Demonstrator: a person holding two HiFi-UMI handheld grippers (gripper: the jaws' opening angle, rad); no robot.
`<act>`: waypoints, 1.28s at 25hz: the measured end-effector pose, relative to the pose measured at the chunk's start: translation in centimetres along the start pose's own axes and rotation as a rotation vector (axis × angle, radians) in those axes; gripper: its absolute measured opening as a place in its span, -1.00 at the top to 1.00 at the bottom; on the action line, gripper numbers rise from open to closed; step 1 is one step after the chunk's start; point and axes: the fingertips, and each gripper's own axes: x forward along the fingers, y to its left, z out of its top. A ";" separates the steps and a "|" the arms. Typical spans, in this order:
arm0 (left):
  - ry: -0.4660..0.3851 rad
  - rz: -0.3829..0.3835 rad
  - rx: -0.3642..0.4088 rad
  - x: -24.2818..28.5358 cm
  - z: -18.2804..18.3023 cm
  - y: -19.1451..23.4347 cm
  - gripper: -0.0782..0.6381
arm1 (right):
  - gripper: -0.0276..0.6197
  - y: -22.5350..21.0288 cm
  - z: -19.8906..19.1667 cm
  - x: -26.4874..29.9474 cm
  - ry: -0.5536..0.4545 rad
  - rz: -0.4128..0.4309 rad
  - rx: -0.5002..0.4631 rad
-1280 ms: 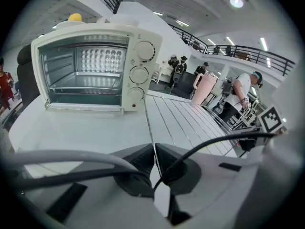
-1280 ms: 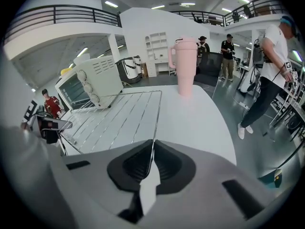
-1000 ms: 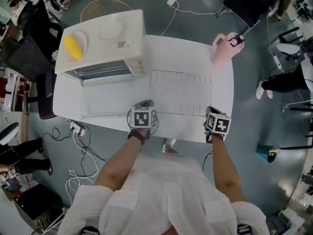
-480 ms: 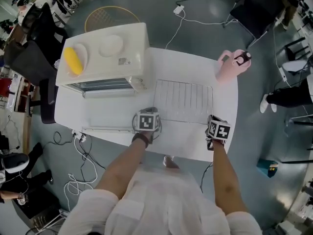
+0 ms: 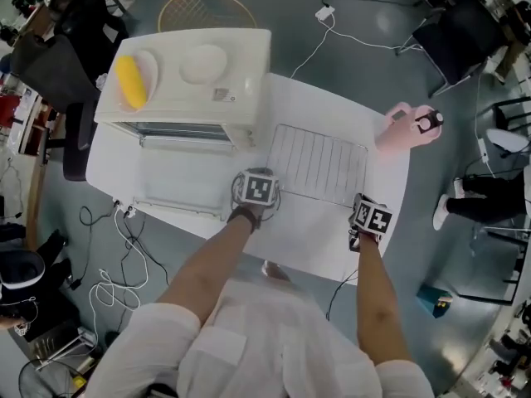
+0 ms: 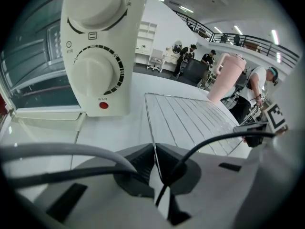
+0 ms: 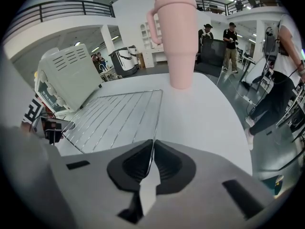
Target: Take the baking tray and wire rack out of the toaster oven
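Silver wire rack (image 5: 319,166) out of cream toaster oven (image 5: 195,81); clamping its near edge with left tongs (image 6: 154,149), right tongs (image 7: 152,149); baking tray pending, unseen.

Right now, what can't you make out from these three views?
- Baking tray: not seen. The cream toaster oven's cavity sits under its roof in the head view; the left gripper view's edge cuts it to a dark sliver.
- Yellow object on the oven's top: too small in the head view to identify.
- Silver wire rack over the white table: resting or lifted, no view settles it.
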 end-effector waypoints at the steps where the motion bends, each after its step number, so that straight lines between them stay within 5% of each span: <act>1: -0.004 0.008 0.005 0.2 0.2 0.2 0.75 | 0.87 -0.1 0.2 0.2 0.002 0.002 0.000; 8: 0.005 -0.033 -0.022 1.1 0.6 0.2 0.75 | 0.87 -0.1 0.6 1.4 0.017 0.021 0.003; 18: 0.036 -0.012 0.041 1.2 0.6 -0.6 0.74 | 0.80 -0.2 0.6 1.6 0.042 0.026 0.002; 21: 0.023 0.001 0.045 0.9 0.8 -0.2 0.45 | 0.72 0.2 0.5 1.6 0.045 0.029 -0.009; 32: -0.041 -0.059 0.050 -1.0 2.1 -0.5 0.44 | 0.67 1.4 0.8 -0.5 0.058 0.032 -0.067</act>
